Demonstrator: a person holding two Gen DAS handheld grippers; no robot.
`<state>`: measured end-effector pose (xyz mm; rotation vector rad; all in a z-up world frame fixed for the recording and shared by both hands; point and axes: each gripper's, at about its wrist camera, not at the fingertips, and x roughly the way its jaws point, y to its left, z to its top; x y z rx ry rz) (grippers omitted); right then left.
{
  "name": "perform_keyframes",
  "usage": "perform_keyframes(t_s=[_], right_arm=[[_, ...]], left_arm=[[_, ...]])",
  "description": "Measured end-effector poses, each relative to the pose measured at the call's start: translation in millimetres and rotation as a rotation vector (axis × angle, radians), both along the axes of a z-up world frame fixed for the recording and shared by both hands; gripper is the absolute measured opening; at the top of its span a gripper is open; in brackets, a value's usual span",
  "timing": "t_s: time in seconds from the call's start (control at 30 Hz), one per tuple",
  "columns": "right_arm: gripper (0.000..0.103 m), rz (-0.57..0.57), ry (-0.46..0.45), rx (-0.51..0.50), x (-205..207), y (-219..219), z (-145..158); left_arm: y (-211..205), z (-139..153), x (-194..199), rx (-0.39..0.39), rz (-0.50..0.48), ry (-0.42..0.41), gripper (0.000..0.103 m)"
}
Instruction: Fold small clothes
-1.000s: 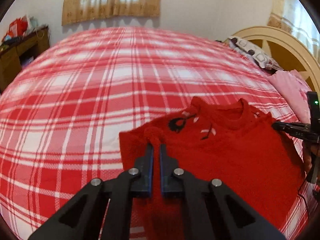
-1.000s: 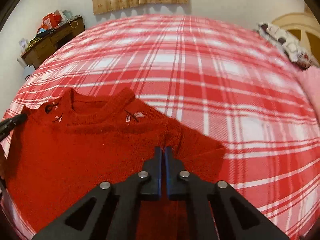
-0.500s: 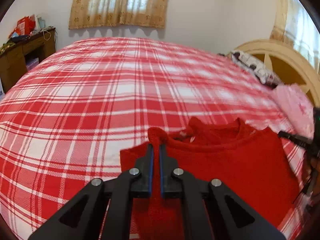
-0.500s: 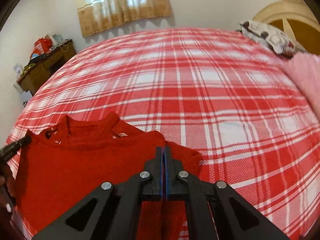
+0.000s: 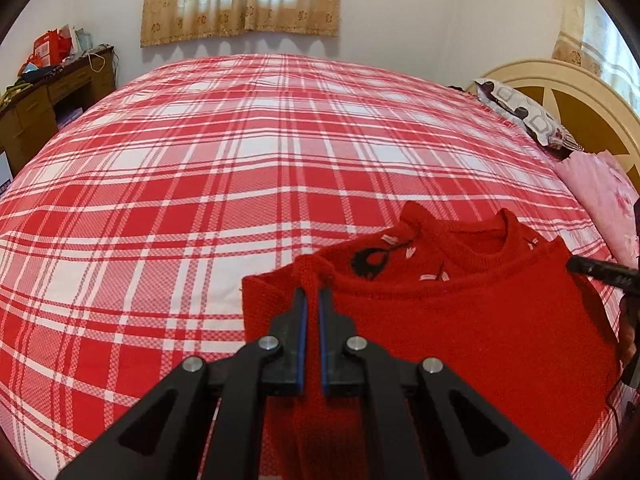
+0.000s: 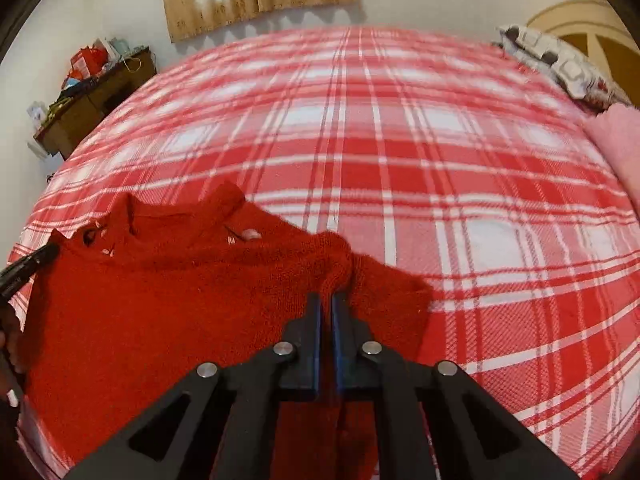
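A small red knit sweater (image 5: 480,320) with a black and white motif near the neck lies on the plaid bed, its lower half doubled over the upper half. My left gripper (image 5: 313,294) is shut on the folded edge at its left side. My right gripper (image 6: 326,298) is shut on the same edge at its right side (image 6: 160,304). Each gripper's tip shows at the margin of the other's view, the right one in the left wrist view (image 5: 600,270) and the left one in the right wrist view (image 6: 28,266).
The red and white plaid bedspread (image 5: 240,168) stretches far ahead. A pink cloth (image 5: 600,188), a patterned pillow (image 5: 528,116) and a cream headboard (image 5: 580,92) are at the right. A wooden desk (image 5: 44,100) with clutter stands at the left wall.
Both grippers have carried the sweater's edge forward and up, then lowered it toward the neck. The fold now covers most of the body and leaves only the collar and motif showing.
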<state>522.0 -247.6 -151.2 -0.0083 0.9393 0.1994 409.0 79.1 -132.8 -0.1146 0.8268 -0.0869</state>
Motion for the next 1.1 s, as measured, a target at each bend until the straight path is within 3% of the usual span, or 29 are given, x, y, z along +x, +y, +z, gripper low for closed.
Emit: perform_keyframes(t_s=[0.1, 0.2, 0.37, 0.43, 0.47, 0.57, 0.7, 0.77, 0.97, 1.1], right_arm=[[0.004, -0.042, -0.072, 0.010, -5, -5, 15], [0.004, -0.059, -0.069, -0.034, -1, -3, 12], [0.007, -0.054, -0.005, -0.081, 3, 0, -8], [0.031, -0.068, -0.045, -0.141, -9, -1, 0], [0.049, -0.073, -0.058, -0.159, -15, -2, 6], [0.050, -0.046, -0.111, -0.092, -43, -8, 26], [0.050, 0.055, -0.137, 0.045, -98, 0, 43], [0.050, 0.120, -0.124, 0.068, -122, 10, 36], [0.050, 0.145, -0.027, 0.004, -163, 21, -16], [0.050, 0.113, -0.002, 0.009, -173, 19, -20]], left_arm=[[3, 10, 0, -0.013, 0.009, -0.031, 0.005], [7, 21, 1, -0.043, 0.021, -0.064, 0.005], [-4, 4, 11, 0.044, 0.028, -0.032, 0.005], [-5, -5, 14, 0.053, 0.030, 0.002, 0.012], [-5, -6, 13, 0.063, 0.034, 0.012, 0.014], [-1, 7, -3, 0.056, 0.034, -0.024, 0.025], [6, 28, -41, 0.056, 0.039, -0.097, 0.061], [8, 31, -67, 0.038, 0.033, -0.127, 0.069], [-7, 1, -113, 0.030, -0.032, -0.068, 0.071], [-14, -17, -120, 0.070, -0.033, -0.047, 0.072]])
